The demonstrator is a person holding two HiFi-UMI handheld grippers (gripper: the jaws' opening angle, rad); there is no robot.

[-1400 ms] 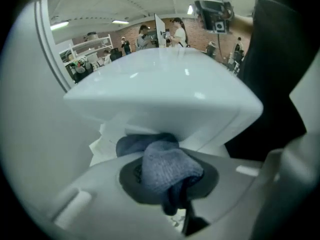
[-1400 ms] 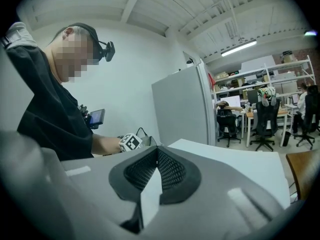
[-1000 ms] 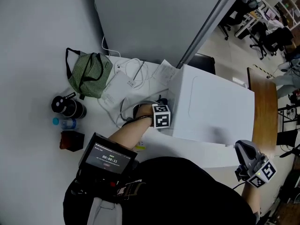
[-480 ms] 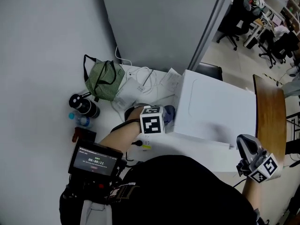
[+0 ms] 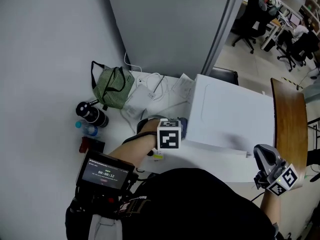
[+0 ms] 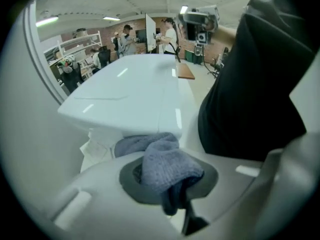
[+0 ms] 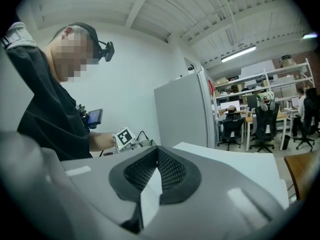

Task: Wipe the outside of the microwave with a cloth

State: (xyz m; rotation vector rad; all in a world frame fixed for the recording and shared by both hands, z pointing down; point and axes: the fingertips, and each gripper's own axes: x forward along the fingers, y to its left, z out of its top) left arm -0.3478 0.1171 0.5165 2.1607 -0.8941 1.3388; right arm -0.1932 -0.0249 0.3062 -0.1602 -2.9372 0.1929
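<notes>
Grey-blue cloth (image 6: pixel 167 166): bunched and pinched in the left gripper's jaws, at the microwave's left side wall, just under the top edge.
White microwave (image 5: pixel 235 116): standing on the white table (image 5: pixel 127 134), close to the grey wall.
Left gripper (image 6: pixel 172 184): clamped on the cloth.
Right gripper (image 7: pixel 156 156): jaw tips pressed together with nothing between, held near the microwave's front right corner, apart from it.
Left end of table: green striped bag (image 5: pixel 114 86) and black bottle (image 5: pixel 90 113), well apart from the cloth.

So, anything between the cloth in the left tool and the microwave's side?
Nothing visible. The grey-blue terry cloth clamped in the left tool sits right at the side wall of the white box-shaped microwave.
</notes>
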